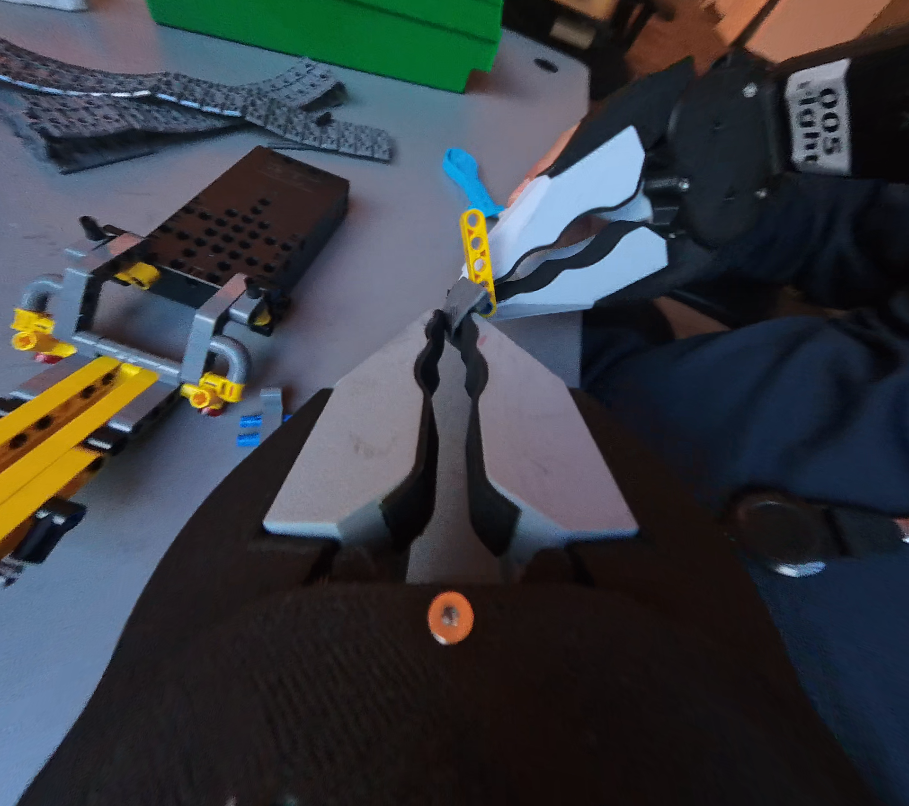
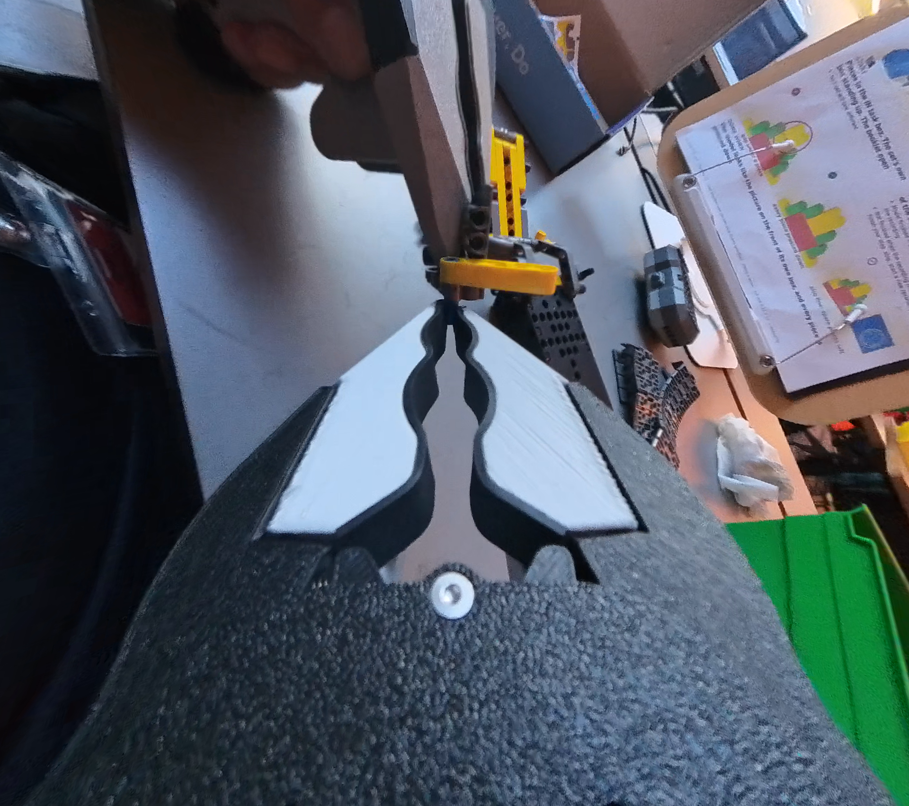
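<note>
While both grippers are meeting above the counter (image 1: 383,241), the left gripper (image 1: 455,322) is pinching a grey connector (image 1: 465,297) at its fingers' tips, and the right gripper (image 2: 448,309) is closing narrowly on something dark just under the yellow beam (image 2: 499,274). Beam and connector are touching, the beam's long axis crossing the right fingers. Blur is hiding the exact joint.

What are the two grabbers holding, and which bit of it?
A small toy-brick piece, between them. The left gripper pinches its gray block; the right gripper is shut at the end of the yellow bar joined to it.
</note>
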Demonstrator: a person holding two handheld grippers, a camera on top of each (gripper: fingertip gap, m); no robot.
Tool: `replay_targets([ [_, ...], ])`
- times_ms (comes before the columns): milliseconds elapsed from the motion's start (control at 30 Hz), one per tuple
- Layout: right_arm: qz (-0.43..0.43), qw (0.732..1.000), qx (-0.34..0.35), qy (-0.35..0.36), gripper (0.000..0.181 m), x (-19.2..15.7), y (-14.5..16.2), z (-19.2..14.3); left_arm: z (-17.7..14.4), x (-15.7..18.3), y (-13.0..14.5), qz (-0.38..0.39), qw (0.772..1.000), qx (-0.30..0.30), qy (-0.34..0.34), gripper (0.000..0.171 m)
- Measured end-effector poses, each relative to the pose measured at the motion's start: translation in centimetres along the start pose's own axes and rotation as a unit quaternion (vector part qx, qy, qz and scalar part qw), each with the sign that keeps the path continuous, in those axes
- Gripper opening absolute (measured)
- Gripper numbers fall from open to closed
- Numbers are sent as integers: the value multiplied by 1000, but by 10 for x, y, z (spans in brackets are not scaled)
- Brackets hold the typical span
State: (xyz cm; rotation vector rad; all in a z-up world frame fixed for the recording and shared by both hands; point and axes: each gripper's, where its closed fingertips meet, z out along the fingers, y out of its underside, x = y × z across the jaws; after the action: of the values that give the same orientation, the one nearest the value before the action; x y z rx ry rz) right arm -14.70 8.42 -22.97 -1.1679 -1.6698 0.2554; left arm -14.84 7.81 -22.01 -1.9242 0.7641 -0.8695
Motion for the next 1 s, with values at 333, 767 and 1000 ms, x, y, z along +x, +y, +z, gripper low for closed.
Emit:
replay_targets([
  [333, 13, 1000, -18, -4, 0, -2, 11, 6, 2, -6, 2, 49, 997, -10, -64, 1],
  [767, 237, 955, 69, -163, 21, 0, 2, -9, 0, 6, -6, -53, 997, 26, 43, 0],
  [1000, 226, 948, 159, -157, 35, 9, -32, -29, -4, 14, -14, -151, 977, 61, 137, 1],
])
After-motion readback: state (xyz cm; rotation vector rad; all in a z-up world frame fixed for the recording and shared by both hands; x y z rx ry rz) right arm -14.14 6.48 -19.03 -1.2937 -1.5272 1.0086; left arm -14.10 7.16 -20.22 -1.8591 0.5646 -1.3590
